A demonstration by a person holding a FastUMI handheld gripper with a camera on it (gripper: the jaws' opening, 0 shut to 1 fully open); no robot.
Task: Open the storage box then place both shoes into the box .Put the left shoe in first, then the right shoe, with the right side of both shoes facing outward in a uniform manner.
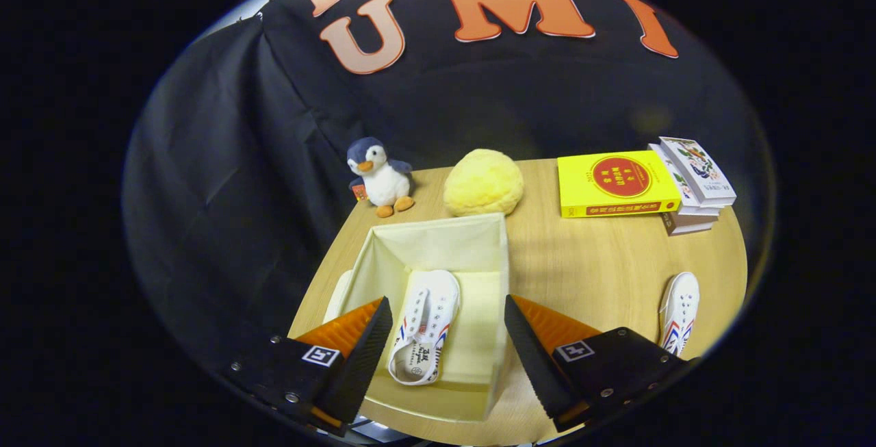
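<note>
Gripper view shows my gripper (448,351) spread wide, ribbed fingers empty, above the square cream fabric box (496,255) at lower centre; one white canvas shoe (424,327) lies inside, another shoe (679,311) on wood at lower right.

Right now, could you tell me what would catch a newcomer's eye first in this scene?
Probably the open cream storage box on the wooden table, with one white shoe lying inside, between the open gripper fingers. A second white shoe lies beyond the right finger. A plush penguin and yellow book sit behind the box.
</note>
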